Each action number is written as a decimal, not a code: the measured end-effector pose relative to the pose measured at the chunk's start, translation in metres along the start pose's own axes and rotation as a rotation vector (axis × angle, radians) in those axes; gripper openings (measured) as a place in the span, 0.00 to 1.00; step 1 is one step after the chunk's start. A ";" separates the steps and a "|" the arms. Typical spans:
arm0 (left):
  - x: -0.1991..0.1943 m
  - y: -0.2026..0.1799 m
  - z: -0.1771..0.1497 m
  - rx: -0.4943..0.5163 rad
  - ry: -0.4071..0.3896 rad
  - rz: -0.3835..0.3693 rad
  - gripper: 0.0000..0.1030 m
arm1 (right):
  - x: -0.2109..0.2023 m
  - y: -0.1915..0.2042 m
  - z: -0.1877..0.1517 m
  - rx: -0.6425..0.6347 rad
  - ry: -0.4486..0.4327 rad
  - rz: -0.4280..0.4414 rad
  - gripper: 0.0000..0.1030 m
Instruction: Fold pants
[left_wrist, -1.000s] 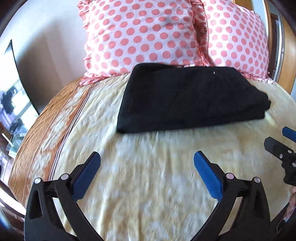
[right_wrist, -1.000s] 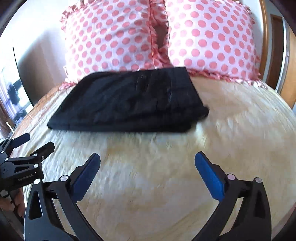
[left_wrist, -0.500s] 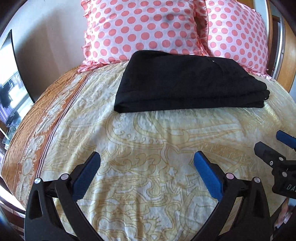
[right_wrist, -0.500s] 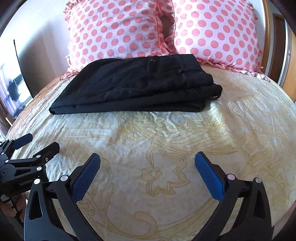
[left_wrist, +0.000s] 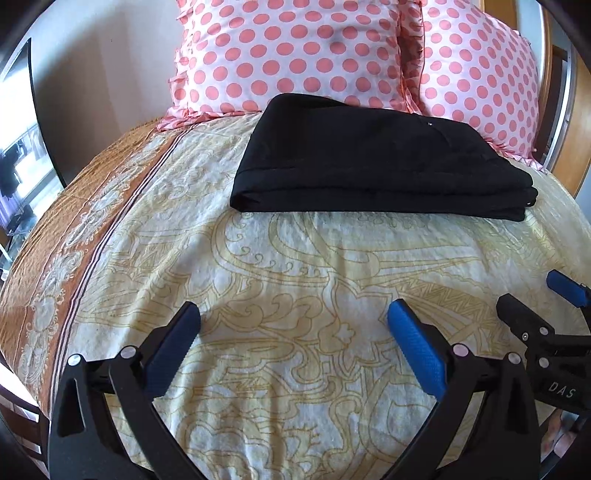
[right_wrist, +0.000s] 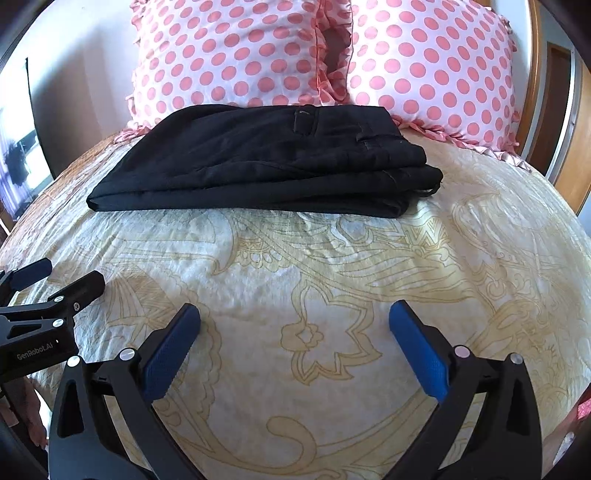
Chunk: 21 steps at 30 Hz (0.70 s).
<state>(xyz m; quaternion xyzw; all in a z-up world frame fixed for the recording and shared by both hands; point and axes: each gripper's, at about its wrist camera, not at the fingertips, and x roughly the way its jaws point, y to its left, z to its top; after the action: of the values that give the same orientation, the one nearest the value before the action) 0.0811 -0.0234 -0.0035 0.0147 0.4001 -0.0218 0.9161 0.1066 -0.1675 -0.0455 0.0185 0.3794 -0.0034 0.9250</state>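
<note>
pants (left_wrist: 376, 162) folded, well ahead | left tool (left_wrist: 293, 341) apart | right tool (right_wrist: 295, 341) apart

In front of me is the bed (left_wrist: 295, 288), covered by a cream spread (right_wrist: 332, 266) with pale yellow scrollwork and a brown patterned border (left_wrist: 85, 221) along its left side. The black pants (left_wrist: 373, 162) lie folded in a flat stack on the spread toward the head of the bed, their far edge touching two pink polka-dot pillows (right_wrist: 236, 55) that stand side by side against the headboard.
</note>
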 end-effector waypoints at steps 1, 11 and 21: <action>0.000 0.001 0.000 0.000 -0.003 0.000 0.98 | 0.000 0.000 0.000 0.000 -0.002 0.000 0.99; 0.000 0.001 -0.001 -0.001 -0.001 -0.001 0.98 | -0.001 -0.001 0.000 -0.001 -0.009 0.000 0.99; 0.000 0.001 -0.002 -0.001 -0.002 -0.001 0.98 | -0.001 -0.001 0.000 -0.001 -0.008 0.000 0.99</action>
<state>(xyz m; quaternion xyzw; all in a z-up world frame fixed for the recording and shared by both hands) 0.0799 -0.0228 -0.0046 0.0139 0.3992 -0.0219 0.9165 0.1056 -0.1681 -0.0450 0.0182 0.3755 -0.0032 0.9266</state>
